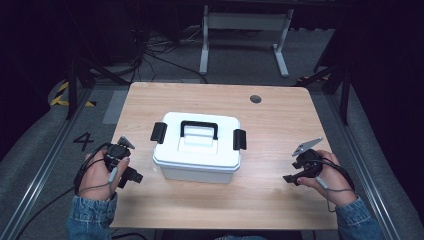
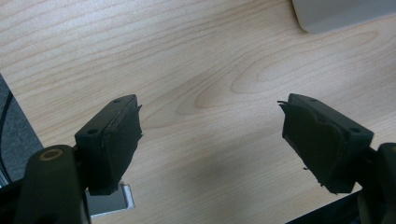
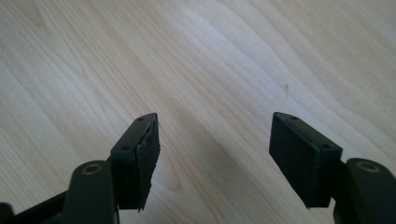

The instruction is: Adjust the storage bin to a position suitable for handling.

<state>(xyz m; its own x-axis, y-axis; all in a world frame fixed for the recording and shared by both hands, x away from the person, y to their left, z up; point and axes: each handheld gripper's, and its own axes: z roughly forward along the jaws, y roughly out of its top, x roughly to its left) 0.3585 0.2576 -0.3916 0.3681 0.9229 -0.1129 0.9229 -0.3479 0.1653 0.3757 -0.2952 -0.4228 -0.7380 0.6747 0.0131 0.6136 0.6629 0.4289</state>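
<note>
A white lidded box (image 1: 198, 147) with a black handle (image 1: 199, 129) on top and a black latch (image 1: 159, 132) at each short end is seen near the middle of the wooden table (image 1: 270, 130), its long axis laid across the table from left to right and its handle run the same way. The left gripper (image 1: 134, 176) is held just off the box's left near corner and the right gripper (image 1: 292, 179) well apart to its right. In the two gripper views, both pairs of jaws are shown spread wide over bare wood, with nothing pinched between them
</note>
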